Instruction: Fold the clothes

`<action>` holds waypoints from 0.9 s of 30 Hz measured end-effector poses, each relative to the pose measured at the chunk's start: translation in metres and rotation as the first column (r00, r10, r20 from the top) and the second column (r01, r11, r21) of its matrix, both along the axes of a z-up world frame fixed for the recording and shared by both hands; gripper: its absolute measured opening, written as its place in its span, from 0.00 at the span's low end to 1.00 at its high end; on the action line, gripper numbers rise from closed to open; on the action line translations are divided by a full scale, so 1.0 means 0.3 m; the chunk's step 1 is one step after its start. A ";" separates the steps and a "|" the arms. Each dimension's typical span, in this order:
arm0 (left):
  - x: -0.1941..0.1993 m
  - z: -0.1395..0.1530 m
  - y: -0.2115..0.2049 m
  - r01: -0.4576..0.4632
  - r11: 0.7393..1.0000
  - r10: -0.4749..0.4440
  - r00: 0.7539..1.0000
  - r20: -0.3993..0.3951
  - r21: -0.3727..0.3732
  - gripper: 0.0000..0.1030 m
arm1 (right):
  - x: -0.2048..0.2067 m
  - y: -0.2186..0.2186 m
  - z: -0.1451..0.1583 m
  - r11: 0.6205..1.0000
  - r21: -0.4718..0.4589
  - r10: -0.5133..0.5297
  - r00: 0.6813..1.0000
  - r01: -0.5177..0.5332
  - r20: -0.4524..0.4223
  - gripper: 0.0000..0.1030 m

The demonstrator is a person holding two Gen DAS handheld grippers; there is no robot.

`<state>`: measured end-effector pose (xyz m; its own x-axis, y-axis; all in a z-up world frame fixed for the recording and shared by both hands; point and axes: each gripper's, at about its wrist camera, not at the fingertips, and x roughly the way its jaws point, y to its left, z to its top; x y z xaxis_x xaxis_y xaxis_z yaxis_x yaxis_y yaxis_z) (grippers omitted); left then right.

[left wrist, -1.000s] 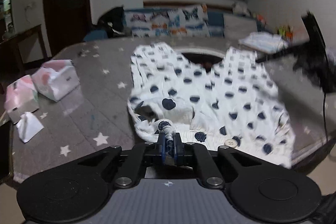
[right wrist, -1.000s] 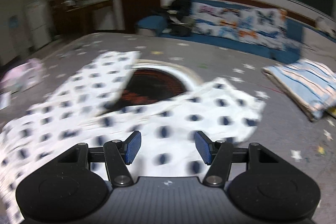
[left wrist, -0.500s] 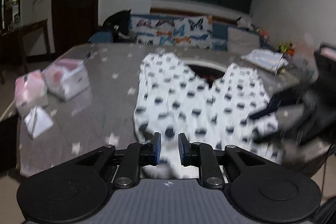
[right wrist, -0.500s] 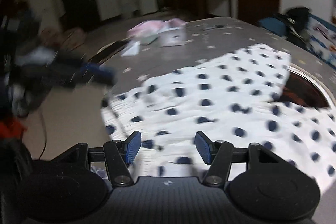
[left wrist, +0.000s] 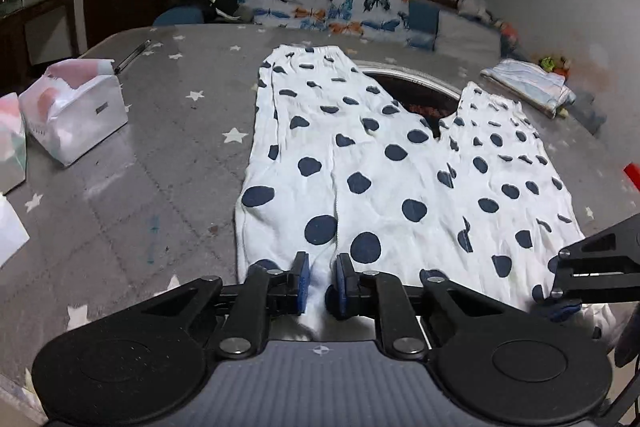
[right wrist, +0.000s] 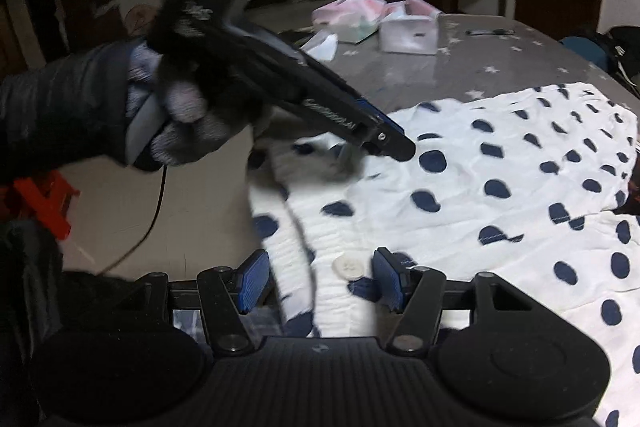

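Released waistband, left jaws (left wrist: 319,281) narrowly parted over trousers (left wrist: 400,167), right jaws (right wrist: 320,277) wide, button (right wrist: 349,265) between.

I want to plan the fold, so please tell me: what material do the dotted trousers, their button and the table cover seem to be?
The dotted trousers look like thin woven cotton, matte: fine creases, no shine. The button on the ribbed waistband looks like pale plastic, though the view is soft. The table cover with stars appears to be glossy vinyl or oilcloth: it reflects the white box beside it.
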<state>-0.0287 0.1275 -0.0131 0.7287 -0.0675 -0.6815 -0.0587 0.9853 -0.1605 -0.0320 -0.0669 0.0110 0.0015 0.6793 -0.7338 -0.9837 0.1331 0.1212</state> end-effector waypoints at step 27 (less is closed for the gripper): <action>-0.155 0.104 -0.468 0.427 0.900 -0.434 0.897 0.082 0.083 0.53 | 0.286 -0.400 0.141 0.855 0.065 -0.519 0.850 0.515 0.084 0.58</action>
<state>-0.0753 -0.0128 0.0181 0.6995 -0.3500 -0.6230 0.3859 0.9188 -0.0828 0.0536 -0.1868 0.0531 0.4285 0.5886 -0.6855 -0.7807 0.6231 0.0470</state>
